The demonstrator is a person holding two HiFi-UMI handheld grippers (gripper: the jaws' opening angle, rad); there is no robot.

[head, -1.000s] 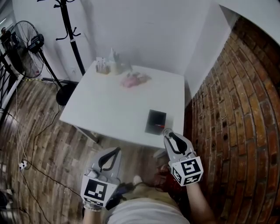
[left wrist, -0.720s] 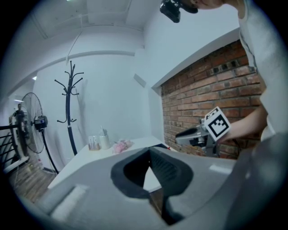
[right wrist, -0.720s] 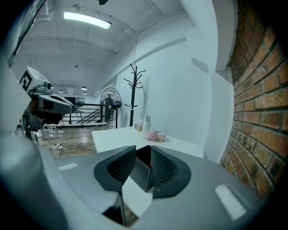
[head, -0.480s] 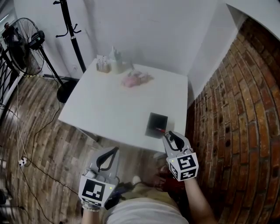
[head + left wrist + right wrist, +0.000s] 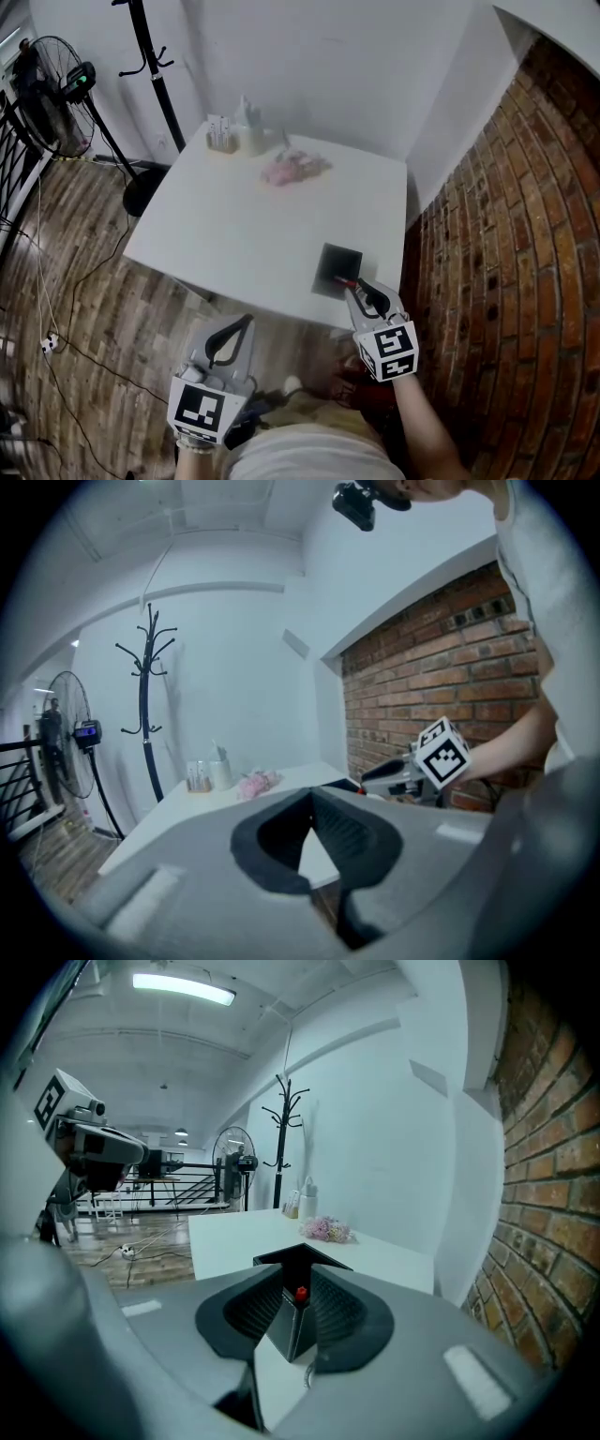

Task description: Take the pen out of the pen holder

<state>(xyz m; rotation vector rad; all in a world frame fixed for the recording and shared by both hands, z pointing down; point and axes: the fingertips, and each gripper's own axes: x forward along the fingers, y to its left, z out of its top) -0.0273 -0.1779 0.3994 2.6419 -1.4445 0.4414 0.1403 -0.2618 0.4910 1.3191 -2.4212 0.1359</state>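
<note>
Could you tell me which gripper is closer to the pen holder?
The right gripper: its open fingers sit at the near edge of the pen holder, while the left gripper is short of the table.

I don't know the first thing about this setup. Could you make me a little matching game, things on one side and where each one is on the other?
Things
1. pen holder
2. pink bunch
3. coat stand
4. left gripper

Places
a. standing on the floor past the far left corner of the table
b. held off the table, in front of its near edge
c. on the table near its near right corner, just in front of the right gripper
d. on the table toward its far side

Pairs: 1-c, 2-d, 3-a, 4-b
</note>
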